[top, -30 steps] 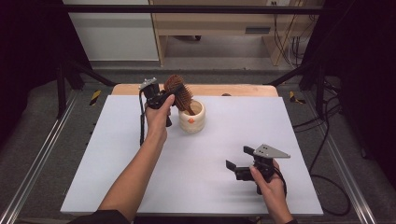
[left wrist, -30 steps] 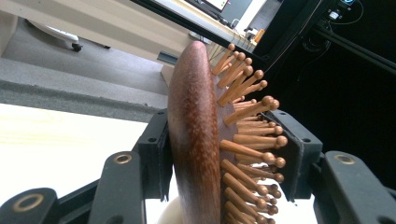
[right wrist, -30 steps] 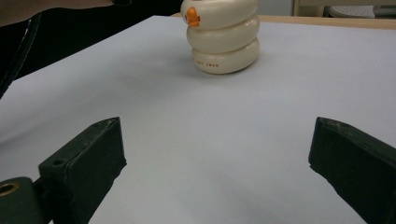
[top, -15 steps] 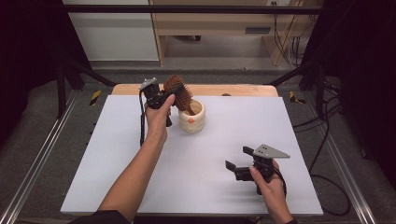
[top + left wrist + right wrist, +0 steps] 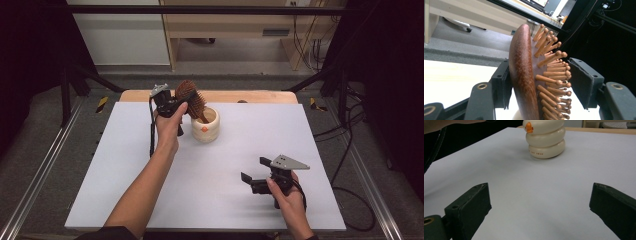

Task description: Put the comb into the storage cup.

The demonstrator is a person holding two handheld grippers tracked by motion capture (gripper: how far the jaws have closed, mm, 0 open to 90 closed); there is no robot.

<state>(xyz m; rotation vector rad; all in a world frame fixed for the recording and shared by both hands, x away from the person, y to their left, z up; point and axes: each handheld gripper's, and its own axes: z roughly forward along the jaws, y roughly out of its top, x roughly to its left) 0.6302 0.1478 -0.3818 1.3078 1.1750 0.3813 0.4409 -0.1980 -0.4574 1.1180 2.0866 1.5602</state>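
Wooden hairbrush [image 5: 190, 98] with peg bristles sits handle-down in a cream ribbed holder [image 5: 205, 126] at the far middle of the white table mat [image 5: 125, 165], head tilted toward the left. Left gripper [image 5: 179, 103] is at the brush head; in the left gripper view the jaws bracket the brush head [image 5: 524, 75], one pad flat against the smooth dark back, the other pad at the bristle tips [image 5: 564, 72], looks clamped on the head though contact on the bristle side is hard to confirm. Left hand [image 5: 167, 127] wraps the gripper body, forearm reaching up from the bottom of the high view, cable hanging down beside the wrist. Holder has an orange mark [image 5: 529, 127] on its side, small orange lettering low down, too small to read. Right gripper [image 5: 255, 172] is low over the mat near the front right, well apart from holder and brush, jaws spread wide with nothing between them; right gripper view shows the bare mat [image 5: 524, 195] between its pads and the holder [image 5: 546, 141] farther off. Grey three-cornered plate [image 5: 289, 162] on top of the right gripper. Wood table edge [image 5: 260, 96] shows behind the mat.
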